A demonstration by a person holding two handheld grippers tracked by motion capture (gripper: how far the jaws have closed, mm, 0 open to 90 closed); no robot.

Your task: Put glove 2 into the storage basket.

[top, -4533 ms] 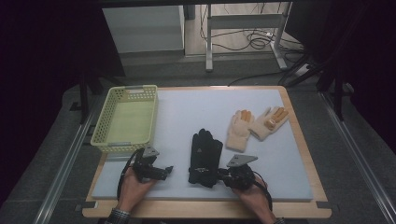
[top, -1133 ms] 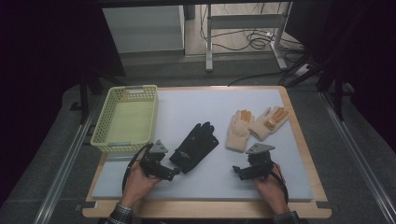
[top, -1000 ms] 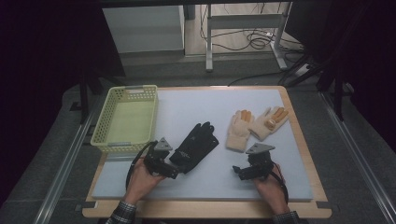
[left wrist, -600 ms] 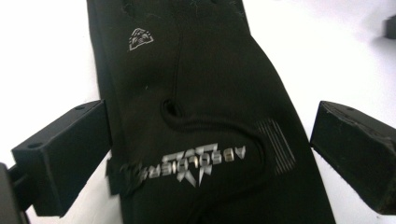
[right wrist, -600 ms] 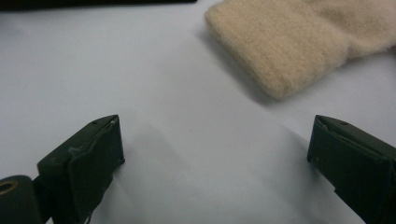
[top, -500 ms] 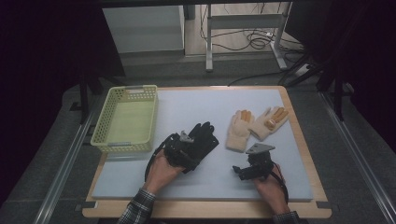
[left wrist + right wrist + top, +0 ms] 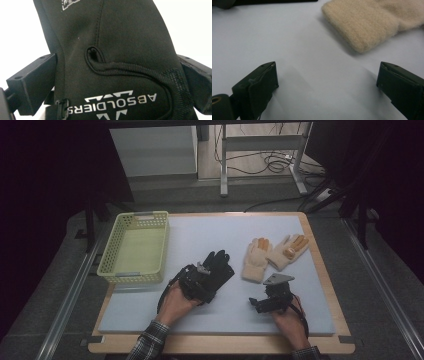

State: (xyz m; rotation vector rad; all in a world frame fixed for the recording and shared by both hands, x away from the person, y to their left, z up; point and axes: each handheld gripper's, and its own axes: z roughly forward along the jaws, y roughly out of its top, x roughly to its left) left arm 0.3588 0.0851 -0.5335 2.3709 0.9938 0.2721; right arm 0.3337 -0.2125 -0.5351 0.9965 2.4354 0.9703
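Observation:
A black glove (image 7: 219,266) with an "ABSOLDIERS" logo lies on the pale blue mat, fingers pointing away and to the right. My left gripper (image 7: 202,282) sits over its cuff. In the left gripper view the glove (image 7: 120,45) lies between the two wide-apart jaws, its edges reaching both, so the left gripper (image 7: 117,75) is open around it. My right gripper (image 7: 257,304) rests open on bare mat near the front. In its own view the right gripper (image 7: 327,82) has nothing between its jaws, and a cream glove's cuff (image 7: 367,25) lies ahead.
Two cream knit gloves (image 7: 256,260) (image 7: 288,251) with orange fingertips lie at the right of the mat. A yellow-green mesh basket (image 7: 134,215) stands at the left. Beyond the wooden table edge (image 7: 220,349) there are dark floor, rails and cables.
My left gripper has moved forward and right from beside the black glove onto its cuff. The right gripper has stayed still over the last second.

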